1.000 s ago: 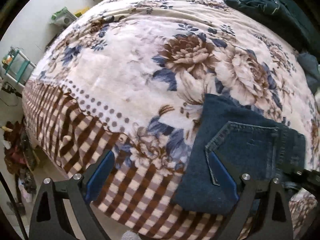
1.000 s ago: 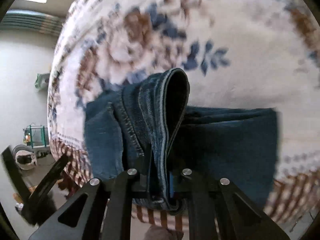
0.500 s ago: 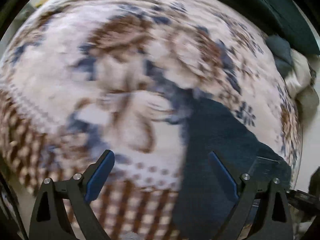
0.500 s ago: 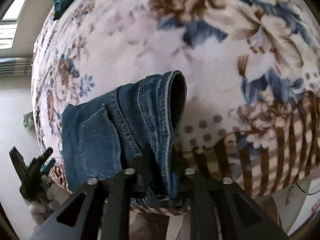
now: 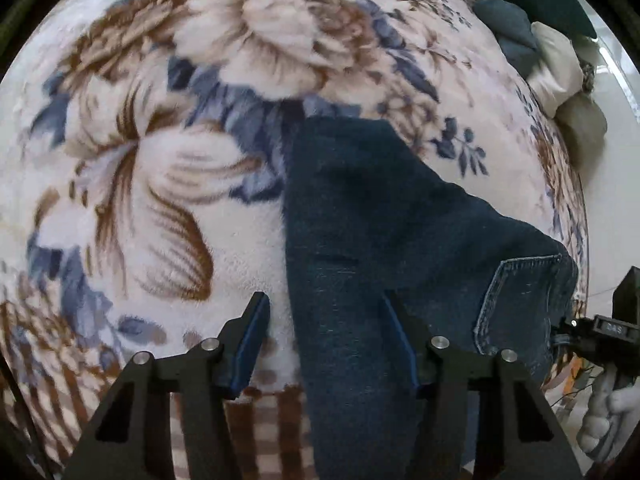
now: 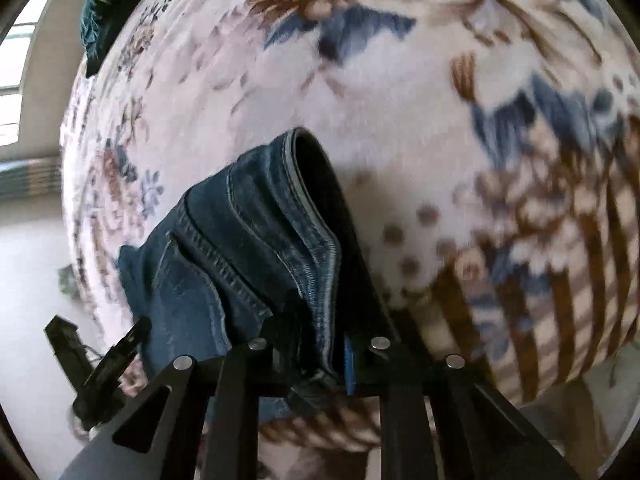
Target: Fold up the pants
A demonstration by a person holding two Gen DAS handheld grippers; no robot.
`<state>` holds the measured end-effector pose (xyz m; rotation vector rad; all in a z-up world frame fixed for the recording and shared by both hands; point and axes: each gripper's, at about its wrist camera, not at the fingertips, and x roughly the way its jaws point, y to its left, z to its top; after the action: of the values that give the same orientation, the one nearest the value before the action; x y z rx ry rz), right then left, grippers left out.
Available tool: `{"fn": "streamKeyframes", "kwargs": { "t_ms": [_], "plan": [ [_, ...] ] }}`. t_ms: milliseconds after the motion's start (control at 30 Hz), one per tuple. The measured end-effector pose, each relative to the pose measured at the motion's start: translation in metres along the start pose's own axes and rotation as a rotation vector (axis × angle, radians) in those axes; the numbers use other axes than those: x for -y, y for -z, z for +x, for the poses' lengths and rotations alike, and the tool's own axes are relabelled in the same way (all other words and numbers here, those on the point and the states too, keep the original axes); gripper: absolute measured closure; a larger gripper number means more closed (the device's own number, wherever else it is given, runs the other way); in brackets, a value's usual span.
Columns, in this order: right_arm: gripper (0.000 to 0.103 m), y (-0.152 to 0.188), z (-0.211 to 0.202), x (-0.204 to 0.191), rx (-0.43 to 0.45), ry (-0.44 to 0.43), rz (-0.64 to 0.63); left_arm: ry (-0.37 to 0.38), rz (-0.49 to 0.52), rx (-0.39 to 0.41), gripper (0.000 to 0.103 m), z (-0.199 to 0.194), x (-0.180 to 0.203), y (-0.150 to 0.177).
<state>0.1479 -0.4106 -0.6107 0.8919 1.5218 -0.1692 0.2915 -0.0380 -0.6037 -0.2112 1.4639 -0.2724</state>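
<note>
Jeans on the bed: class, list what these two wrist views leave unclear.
- Left wrist view: the jeans run off the bottom edge behind the left gripper, whose jaws are closing astride the fabric edge.
- Right wrist view: the right gripper pads are buried in denim.
- Both views: the floral blanket is motion-blurred.

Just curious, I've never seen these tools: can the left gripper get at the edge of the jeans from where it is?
Probably yes: the left gripper is closing astride the jeans' edge on the floral blanket, nothing between.

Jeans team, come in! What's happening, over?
Left gripper closing around jeans edge. Right gripper closing, waistband between pads. Nothing blocking on the blanket.
</note>
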Motion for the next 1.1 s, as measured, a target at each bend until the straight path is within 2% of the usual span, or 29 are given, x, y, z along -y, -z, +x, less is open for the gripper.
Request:
{"fn": "streamKeyframes", "kwargs": {
  "t_ms": [33,133,167,200,233,333,433,467,500,533,600,667,700,767,833,867,900,933,967,1000,1067,1100],
  "plan": [
    [0.084,-0.002,0.002,0.002,-0.017,0.003,0.007,0.012,-0.018,-0.005,0.041,-0.001,-0.003,-0.001],
    [0.065,0.001,-0.009,0.01,-0.029,-0.05,0.047,0.064,-0.132,-0.037,0.04,-0.012,-0.011,-0.003],
    [0.047,0.007,-0.02,0.017,-0.013,-0.061,0.084,0.074,-0.162,-0.034,0.04,-0.02,-0.013,0.0],
    [0.034,0.014,-0.029,0.026,0.001,-0.075,0.121,0.089,-0.184,-0.019,0.04,-0.029,-0.013,0.005],
    [0.031,0.019,-0.033,0.032,0.002,-0.092,0.148,0.11,-0.203,-0.009,0.039,-0.036,-0.013,0.012],
    [0.031,0.036,-0.018,0.051,-0.078,-0.195,0.282,0.161,-0.263,-0.041,0.037,-0.036,-0.011,0.034],
    [0.031,0.041,0.021,0.057,-0.157,-0.311,0.394,0.202,-0.337,-0.098,0.037,-0.015,-0.012,0.052],
    [0.035,0.04,0.029,0.057,-0.15,-0.345,0.425,0.211,-0.351,-0.097,0.037,-0.01,-0.011,0.054],
    [0.048,0.038,0.034,0.05,-0.128,-0.341,0.427,0.208,-0.348,-0.081,0.041,-0.009,-0.01,0.057],
    [0.051,0.036,0.032,0.042,-0.104,-0.308,0.4,0.189,-0.326,-0.06,0.046,-0.008,-0.006,0.058],
    [0.067,0.034,0.013,0.02,-0.02,-0.293,0.306,0.166,-0.28,-0.048,0.054,-0.008,-0.002,0.061],
    [0.07,0.035,-0.013,0.003,0.074,-0.327,0.204,0.173,-0.266,-0.041,0.056,-0.009,-0.005,0.065],
    [0.071,0.035,-0.017,-0.002,0.09,-0.317,0.163,0.189,-0.265,-0.041,0.055,-0.007,-0.008,0.066],
    [0.071,0.031,0.002,0.003,0.029,-0.252,0.173,0.196,-0.266,-0.042,0.053,-0.004,-0.013,0.067],
    [0.057,0.028,0.027,0.023,-0.043,-0.298,0.282,0.213,-0.282,-0.05,0.048,-0.001,-0.018,0.066],
    [0.048,0.027,0.034,0.03,-0.063,-0.35,0.323,0.225,-0.302,-0.055,0.042,0.0,-0.019,0.065],
    [0.044,0.026,0.039,0.033,-0.067,-0.425,0.339,0.241,-0.33,-0.062,0.04,-0.001,-0.023,0.065],
    [0.039,0.026,0.041,0.031,-0.071,-0.462,0.328,0.265,-0.351,-0.06,0.04,-0.003,-0.025,0.065],
    [0.026,0.026,0.045,0.026,-0.081,-0.485,0.296,0.285,-0.368,-0.049,0.039,-0.005,-0.026,0.065],
    [0.02,0.026,0.051,0.021,-0.091,-0.498,0.266,0.294,-0.373,-0.036,0.037,-0.005,-0.026,0.064],
    [0.019,0.023,0.066,0.01,-0.109,-0.492,0.238,0.309,-0.373,-0.026,0.034,-0.001,-0.025,0.064],
    [0.015,0.019,0.072,0.002,-0.093,-0.511,0.226,0.311,-0.377,-0.022,0.032,0.003,-0.025,0.063]
  ]
}}
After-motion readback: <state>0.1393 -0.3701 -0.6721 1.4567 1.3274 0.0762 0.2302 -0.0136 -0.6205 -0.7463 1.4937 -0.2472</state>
